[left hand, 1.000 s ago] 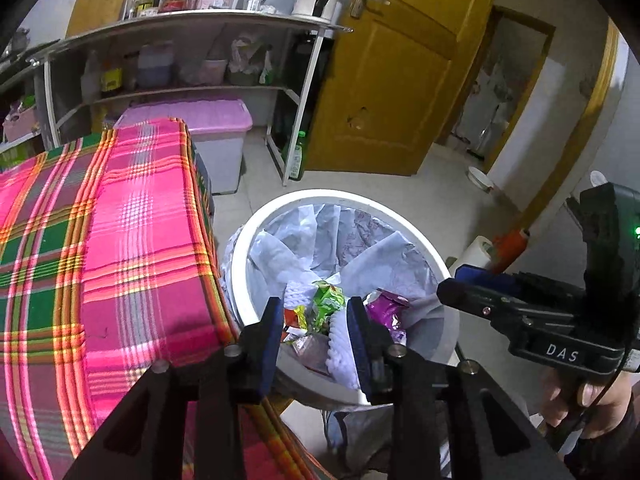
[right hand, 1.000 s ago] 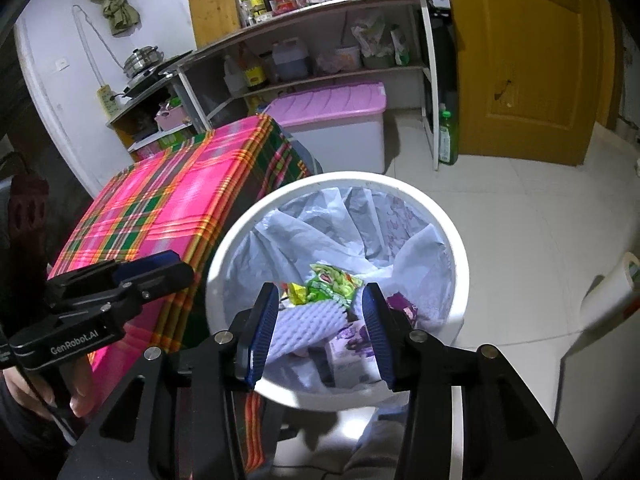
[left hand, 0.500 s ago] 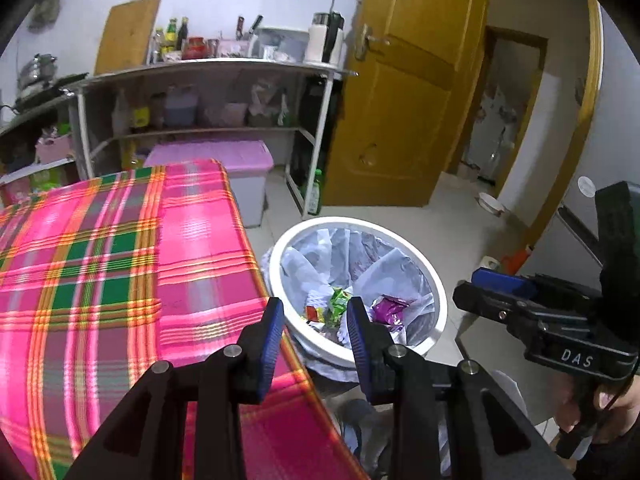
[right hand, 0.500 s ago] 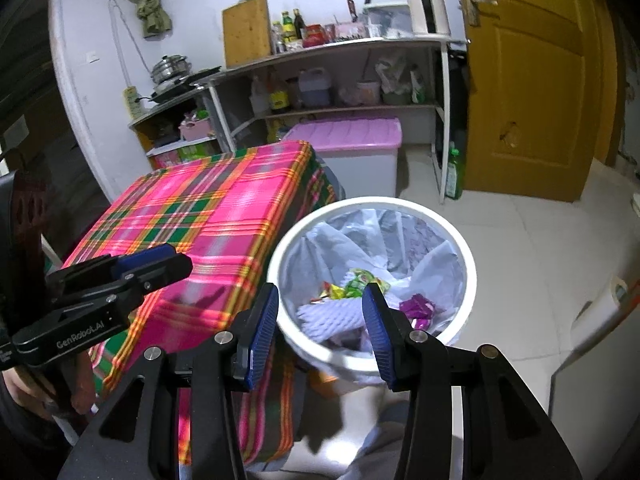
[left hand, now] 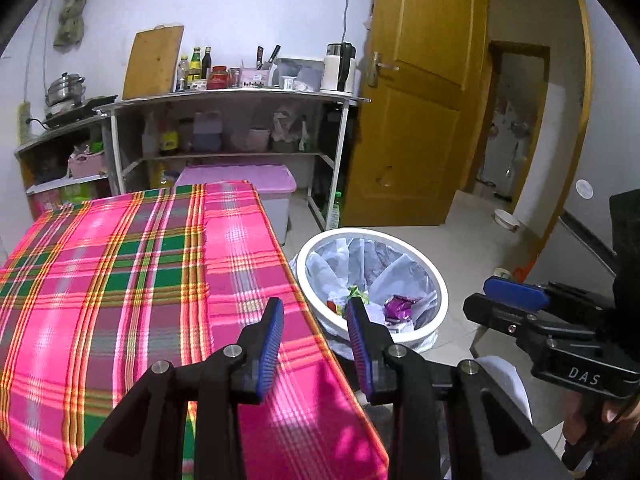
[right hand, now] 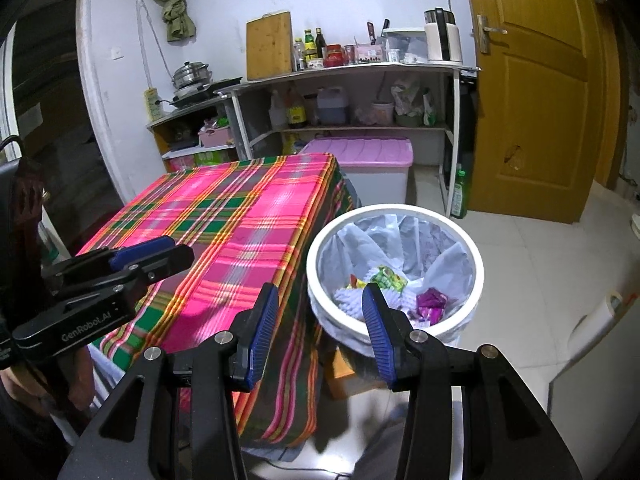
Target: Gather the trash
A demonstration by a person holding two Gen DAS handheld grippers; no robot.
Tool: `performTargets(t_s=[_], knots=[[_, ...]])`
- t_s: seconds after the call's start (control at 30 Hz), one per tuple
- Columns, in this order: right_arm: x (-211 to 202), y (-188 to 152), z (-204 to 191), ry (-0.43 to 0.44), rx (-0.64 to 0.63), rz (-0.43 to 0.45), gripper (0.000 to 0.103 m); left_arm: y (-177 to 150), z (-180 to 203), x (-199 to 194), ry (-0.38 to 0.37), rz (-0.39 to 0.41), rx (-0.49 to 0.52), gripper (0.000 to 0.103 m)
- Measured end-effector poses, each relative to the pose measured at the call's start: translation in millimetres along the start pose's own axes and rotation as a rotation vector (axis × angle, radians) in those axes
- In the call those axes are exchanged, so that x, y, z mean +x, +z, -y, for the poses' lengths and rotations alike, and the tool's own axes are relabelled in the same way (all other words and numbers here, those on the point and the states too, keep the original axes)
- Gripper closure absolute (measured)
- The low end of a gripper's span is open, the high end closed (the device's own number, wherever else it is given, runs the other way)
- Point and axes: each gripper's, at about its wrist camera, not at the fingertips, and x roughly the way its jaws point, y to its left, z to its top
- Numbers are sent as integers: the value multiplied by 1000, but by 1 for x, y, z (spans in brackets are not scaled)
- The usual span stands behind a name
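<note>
Your two grippers hang over the table edge with jaws apart and nothing between them: left gripper, right gripper. The one white bin sits right of centre, nearer your right hand, holding several wrappers; the plaid cloth shows none.

White bin beside table, lined, green and purple wrappers inside

Left gripper: black angular arms, ribbed blue pads, silver screws, "GenRobot.AI" print. Right gripper: same build, "DAS" print.
</note>
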Motion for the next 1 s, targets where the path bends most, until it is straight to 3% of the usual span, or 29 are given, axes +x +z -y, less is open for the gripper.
performTargets(t_s=[0.37, 1.0], knots=[[-18, -19, -18, 12, -35, 13, 58, -22, 3, -24, 4, -3, -6, 71], [-21, -21, -23, 12, -36, 11, 58, -28, 2, -31, 5, -5, -14, 71]])
